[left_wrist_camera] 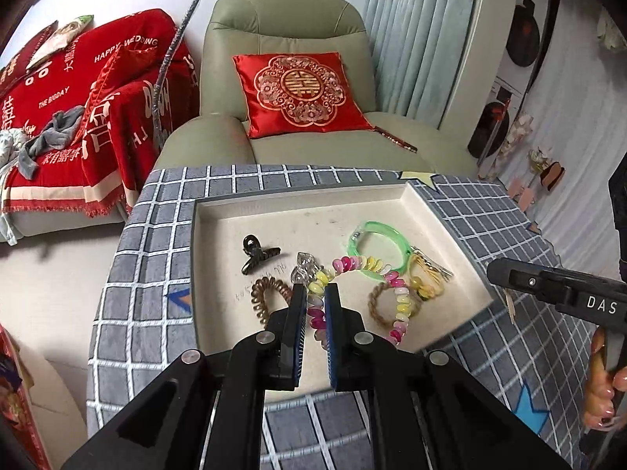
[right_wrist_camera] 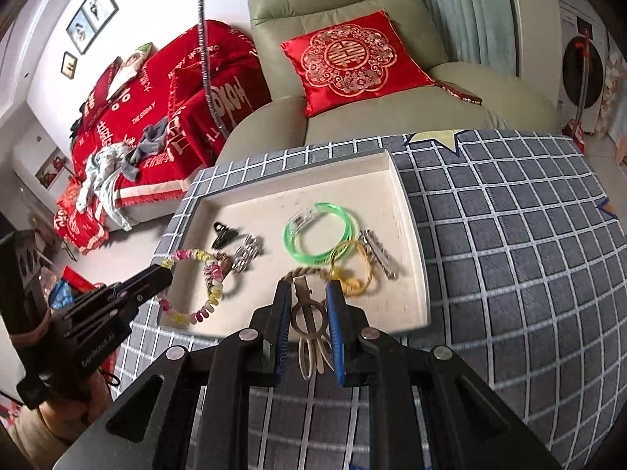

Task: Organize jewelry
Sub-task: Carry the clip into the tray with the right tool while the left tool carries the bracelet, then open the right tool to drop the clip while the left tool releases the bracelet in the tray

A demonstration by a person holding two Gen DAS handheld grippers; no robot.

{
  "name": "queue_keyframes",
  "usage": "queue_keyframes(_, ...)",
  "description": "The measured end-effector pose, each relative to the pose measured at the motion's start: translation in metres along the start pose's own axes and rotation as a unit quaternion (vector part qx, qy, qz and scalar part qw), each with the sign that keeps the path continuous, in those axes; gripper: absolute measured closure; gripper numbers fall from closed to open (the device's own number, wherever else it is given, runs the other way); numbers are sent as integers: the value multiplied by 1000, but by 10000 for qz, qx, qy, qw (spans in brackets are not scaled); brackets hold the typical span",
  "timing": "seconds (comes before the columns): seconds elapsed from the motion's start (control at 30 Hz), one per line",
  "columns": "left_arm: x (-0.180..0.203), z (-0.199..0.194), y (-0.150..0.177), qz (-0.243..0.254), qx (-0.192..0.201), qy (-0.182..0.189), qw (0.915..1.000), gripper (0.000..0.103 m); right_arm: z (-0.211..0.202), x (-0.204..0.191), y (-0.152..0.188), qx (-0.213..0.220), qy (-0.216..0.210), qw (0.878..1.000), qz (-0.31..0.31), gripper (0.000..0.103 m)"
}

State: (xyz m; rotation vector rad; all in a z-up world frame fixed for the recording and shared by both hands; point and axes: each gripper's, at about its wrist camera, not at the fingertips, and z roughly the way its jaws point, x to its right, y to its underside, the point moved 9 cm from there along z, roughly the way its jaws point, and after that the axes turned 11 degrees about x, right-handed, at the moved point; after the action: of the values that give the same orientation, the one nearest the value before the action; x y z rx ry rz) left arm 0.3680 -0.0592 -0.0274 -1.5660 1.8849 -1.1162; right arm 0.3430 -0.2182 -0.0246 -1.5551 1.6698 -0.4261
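Note:
A cream tray (left_wrist_camera: pixel 313 215) (right_wrist_camera: pixel 274 203) sits on a grey checked cloth. My left gripper (left_wrist_camera: pixel 316 293) (right_wrist_camera: pixel 162 272) is shut on a pink-and-yellow coil hair tie (left_wrist_camera: pixel 354 264) (right_wrist_camera: pixel 213 274), whose loop trails over the tray's near left part. My right gripper (right_wrist_camera: pixel 308 288) (left_wrist_camera: pixel 494 274) is shut on a bronze hair clip (right_wrist_camera: pixel 307 313) above the tray's near edge. Inside the tray lie a black claw clip (left_wrist_camera: pixel 254 256) (right_wrist_camera: pixel 224 233), a brown coil tie (left_wrist_camera: pixel 266 293), a clear crystal clip (left_wrist_camera: pixel 305 268) (right_wrist_camera: pixel 247 252), a green bangle (left_wrist_camera: pixel 378 248) (right_wrist_camera: pixel 319 235), a yellow coil tie (right_wrist_camera: pixel 348 270), a silver clip (right_wrist_camera: pixel 376 250) and a braided brown tie (left_wrist_camera: pixel 380 307).
The checked cloth (right_wrist_camera: pixel 509 235) covers a rounded table with bare room right of the tray. Behind it stand a green armchair (left_wrist_camera: pixel 290 19) with a red cushion (left_wrist_camera: pixel 301 92) and a sofa under a red throw (left_wrist_camera: pixel 58 117). A person's hand (left_wrist_camera: pixel 601 391) grips the right tool.

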Motion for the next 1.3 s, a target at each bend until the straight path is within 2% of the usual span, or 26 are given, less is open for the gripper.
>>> queue_keyframes(0.43, -6, 53, 18, 5, -342, -261, 9991, 79, 61, 22, 1, -197, 229, 9995, 87, 83)
queue_keyframes(0.77, 1, 64, 30, 360, -401, -443, 9976, 79, 88, 34, 17, -407, 368, 9984, 114, 83)
queue_keyframes(1.0, 5, 65, 33, 613, -423, -526, 9958, 79, 90, 34, 17, -367, 282, 9988, 132, 81)
queue_keyframes(1.03, 6, 65, 33, 632, -426, -541, 9956, 79, 91, 34, 18, -379, 264, 9988, 151, 79)
queue_keyframes(1.1, 5, 64, 32, 623, -411, -567, 9956, 79, 92, 35, 20, -436, 282, 9985, 172, 65)
queue_keyframes(1.23, 4, 59, 29, 568, -305, -564, 9963, 79, 89, 31, 19, -374, 198, 9989, 194, 61)
queue_keyframes(1.3, 3, 58, 28, 565, -284, -589, 9963, 79, 85, 29, 17, -326, 147, 9991, 216, 49)
